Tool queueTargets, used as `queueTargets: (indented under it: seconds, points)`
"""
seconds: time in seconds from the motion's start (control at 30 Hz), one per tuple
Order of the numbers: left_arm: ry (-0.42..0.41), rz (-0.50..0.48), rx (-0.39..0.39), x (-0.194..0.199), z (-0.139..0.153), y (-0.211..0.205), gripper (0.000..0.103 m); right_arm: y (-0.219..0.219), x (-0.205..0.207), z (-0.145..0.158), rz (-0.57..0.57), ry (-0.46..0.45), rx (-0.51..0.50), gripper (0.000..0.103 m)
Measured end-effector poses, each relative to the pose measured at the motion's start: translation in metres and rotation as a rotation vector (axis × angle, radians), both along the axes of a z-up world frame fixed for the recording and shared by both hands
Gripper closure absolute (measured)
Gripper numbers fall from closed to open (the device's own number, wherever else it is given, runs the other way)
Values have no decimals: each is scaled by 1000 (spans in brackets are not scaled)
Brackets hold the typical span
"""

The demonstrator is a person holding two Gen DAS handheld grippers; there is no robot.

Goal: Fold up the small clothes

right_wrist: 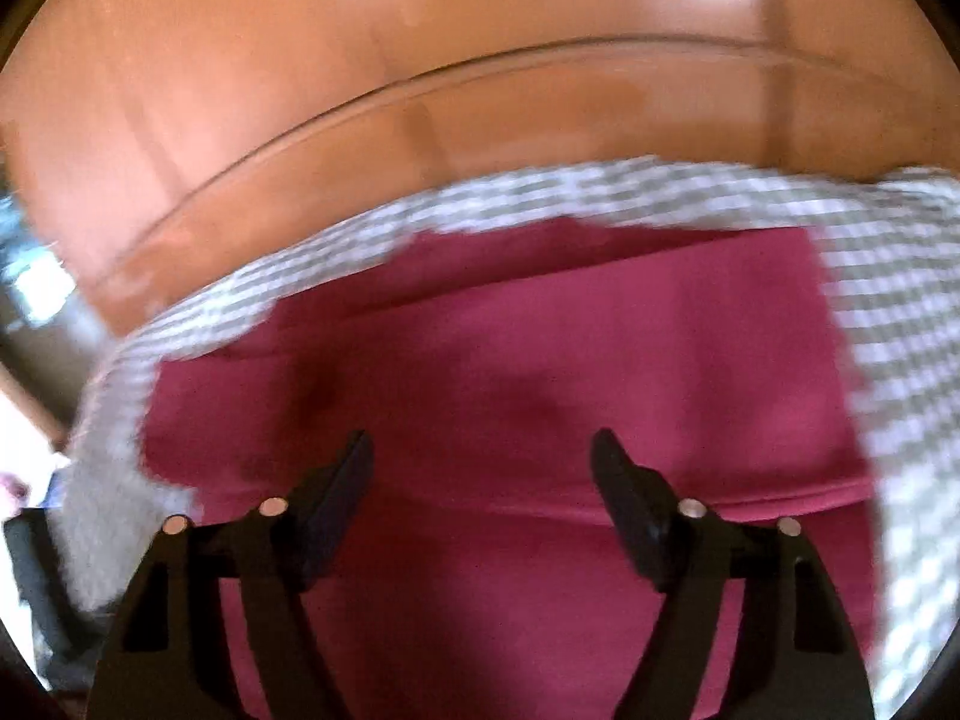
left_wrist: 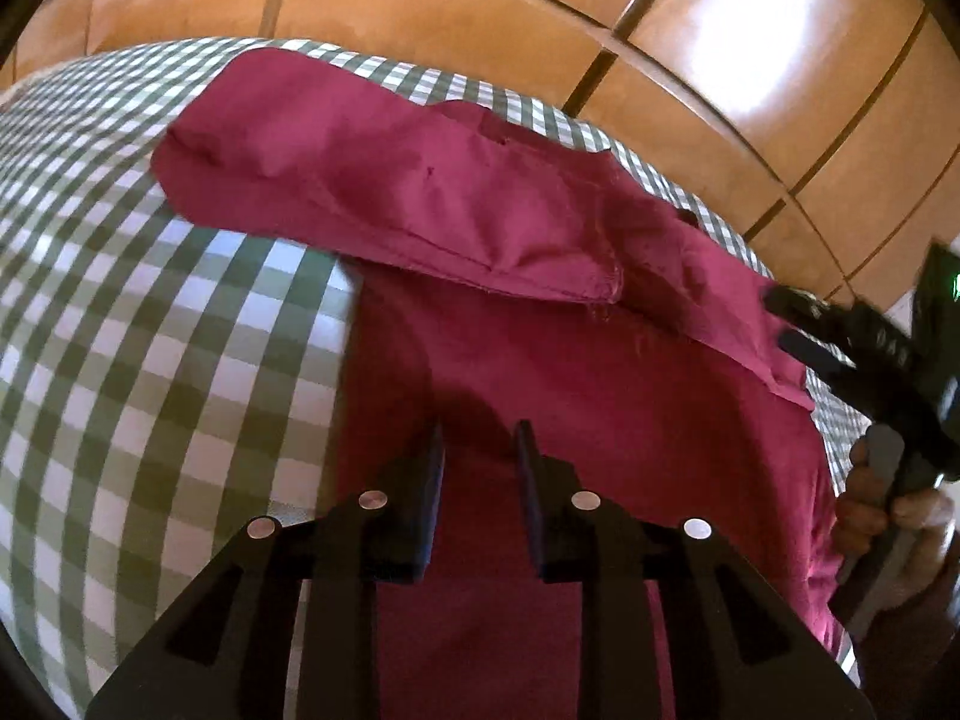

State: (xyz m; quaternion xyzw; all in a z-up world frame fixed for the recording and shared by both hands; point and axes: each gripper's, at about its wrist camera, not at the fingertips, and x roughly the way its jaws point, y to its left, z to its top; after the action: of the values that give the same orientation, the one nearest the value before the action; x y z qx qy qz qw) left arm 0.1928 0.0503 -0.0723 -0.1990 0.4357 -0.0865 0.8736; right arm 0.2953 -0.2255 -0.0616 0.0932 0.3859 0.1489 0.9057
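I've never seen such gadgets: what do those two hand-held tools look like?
Each tool, left and right, is matt black, with two flat, paddle-like fingers on angular black brackets studded with round silver rivets. The right one has a grey handle. No cables show.

Tabletop covered by a green-and-white checked cloth [left_wrist: 138, 324]; the cloth's edge curves along the far side, with an orange-brown tiled floor [left_wrist: 456, 6] showing beyond it. Directly on the cloth lies one dark red garment [left_wrist: 540, 372], spread mostly flat, with one part folded back over itself as a thick band running from upper left to right in the left wrist view. Right wrist view is blurred but shows the same red garment with checked cloth around it on three sides.
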Motion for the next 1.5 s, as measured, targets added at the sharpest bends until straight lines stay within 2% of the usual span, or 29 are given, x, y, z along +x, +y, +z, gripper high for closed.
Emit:
queueTargets:
  seconds: [0.03, 0.1, 0.13, 0.2, 0.27, 0.33, 0.4, 0.53, 0.63, 0.7, 0.77, 0.83, 0.97, 1.07, 1.13, 1.2, 1.3, 1.37, 1.43, 1.5]
  points:
    - [-6, 2, -1, -1, -2, 0, 80, 20, 4, 0, 49, 19, 16, 41]
    - [-13, 3, -4, -3, -4, 1, 80, 53, 14, -6, 113, 73, 56, 43]
    - [-17, 3, -8, -4, -6, 2, 80, 65, 19, -9, 136, 94, 59, 43]
    - [-23, 10, -31, -5, -9, 5, 80, 90, 27, -19, 167, 135, 53, 50]
    - [-27, 7, -34, -6, -10, 5, 80, 115, 37, -29, 196, 183, 16, 78]
    - [-26, 7, -42, -9, -11, 8, 80, 133, 40, -27, 211, 170, -79, 94]
    - [-6, 14, -57, -12, -9, 13, 80, 133, 35, -13, 216, 121, -94, 95]
    - [34, 74, -74, -8, 2, 23, 80, 104, 14, 45, 187, -63, -72, 95]
    - [32, 138, -24, 1, 14, 30, 80, 75, 8, 75, 148, -128, -24, 95]
    - [66, 184, 12, 12, 15, 34, 80, 58, 5, 91, 115, -163, 2, 95]
    - [95, 233, 34, 27, 17, 41, 80, 40, 3, 100, 88, -184, 20, 95]
    - [124, 274, 89, 42, 15, 44, 80, 19, -1, 106, 48, -209, 30, 95]
    - [164, 294, 125, 60, 9, 47, 77, -25, -4, 109, -52, -248, 23, 95]
    - [146, 283, 170, 59, 7, 40, 74, -64, -2, 99, -154, -236, 14, 96]
    - [130, 281, 190, 59, 7, 36, 72, -92, 3, 78, -218, -175, 15, 97]
    - [126, 284, 195, 61, 7, 35, 72, -109, 10, 50, -260, -95, 15, 98]
    - [123, 270, 219, 58, 8, 30, 72, -130, 22, -9, -313, 68, 38, 98]
    - [130, 260, 209, 53, 10, 30, 72, -138, 25, -32, -332, 122, 63, 98]
    - [134, 250, 223, 45, 12, 30, 72, -141, 22, -42, -342, 113, 97, 98]
    - [138, 251, 222, 34, 15, 33, 72, -138, 21, -41, -336, 107, 88, 98]
